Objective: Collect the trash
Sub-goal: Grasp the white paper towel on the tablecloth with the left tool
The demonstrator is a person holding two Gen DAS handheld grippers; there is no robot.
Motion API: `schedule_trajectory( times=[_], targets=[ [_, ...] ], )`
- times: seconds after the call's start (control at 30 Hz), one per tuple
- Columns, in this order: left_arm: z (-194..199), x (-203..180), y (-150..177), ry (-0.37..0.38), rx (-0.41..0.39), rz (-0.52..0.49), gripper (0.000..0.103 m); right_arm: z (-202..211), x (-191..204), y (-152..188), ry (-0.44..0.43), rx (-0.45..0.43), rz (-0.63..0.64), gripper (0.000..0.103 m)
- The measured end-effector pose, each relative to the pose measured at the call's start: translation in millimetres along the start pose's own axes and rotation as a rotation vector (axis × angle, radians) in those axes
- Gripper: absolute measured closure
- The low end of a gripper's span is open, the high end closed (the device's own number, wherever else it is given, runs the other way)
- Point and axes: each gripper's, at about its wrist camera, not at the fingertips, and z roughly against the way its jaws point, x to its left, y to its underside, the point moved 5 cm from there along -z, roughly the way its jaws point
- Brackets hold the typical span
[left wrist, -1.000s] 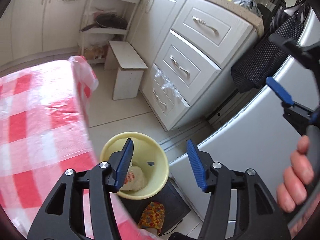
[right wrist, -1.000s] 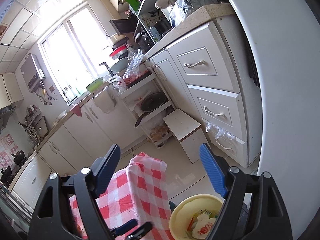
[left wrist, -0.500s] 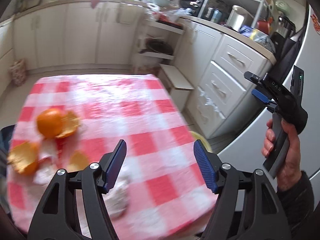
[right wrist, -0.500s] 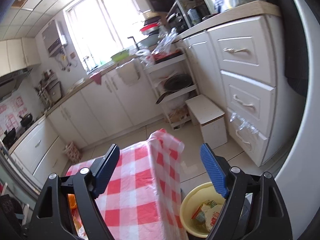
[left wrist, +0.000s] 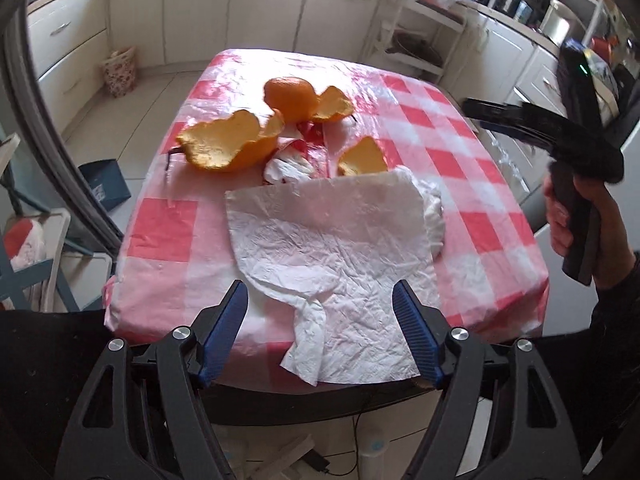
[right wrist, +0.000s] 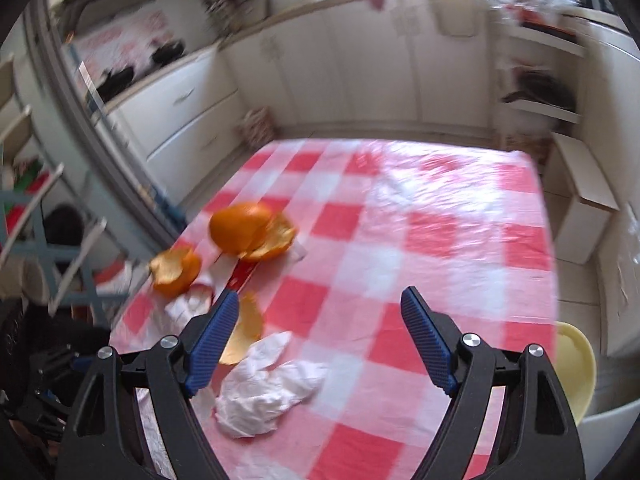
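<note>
A white-cabinet kitchen surrounds a table (left wrist: 460, 168) under a red-and-white checked plastic cloth. Seen from the left wrist camera, going left to right: a large curl of orange peel (left wrist: 224, 144) lies at ten o'clock from the table's middle, a crumpled red-and-white wrapper (left wrist: 290, 162) just beside it, a partly peeled orange (left wrist: 290, 98) at twelve o'clock, a small peel piece (left wrist: 362, 158) near centre, and a flat white paper towel (left wrist: 332, 248) spreading toward six o'clock, overhanging the near edge. The left gripper (left wrist: 320, 336) hovers above that towel, jaws opening with nothing clamped between them. The right gripper (right wrist: 320, 340) stands wide and empty above a crumpled tissue (right wrist: 268, 392); a yellow bin (right wrist: 576, 364) sits off the table at four o'clock in its view. The likely risks: pinching the slick cloth together with the thin towel would drag the cloth and roll the orange off; a shallow pinch could tear the towel.
</note>
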Motion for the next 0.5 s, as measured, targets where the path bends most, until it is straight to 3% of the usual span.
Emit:
schedule_trajectory(
  times=[0.27, 0.37, 0.43, 0.5],
  targets=[
    [-31, -6, 12, -0.055, 0.059, -0.054, 0.030, -44, 37, 14, -0.002, 0.112, 0.106, 0.023],
    [-37, -8, 12, -0.052, 0.065, -0.080, 0.048, -56, 33, 14, 0.007, 0.142, 0.095, 0.025],
    [-38, -10, 9, -0.048, 0.059, -0.102, 0.074, -65, 34, 15, 0.005, 0.164, 0.090, 0.029],
    [-40, -11, 7, -0.032, 0.063, -0.111, 0.091, -73, 35, 17, 0.009, 0.183, 0.098, 0.034]
  ],
)
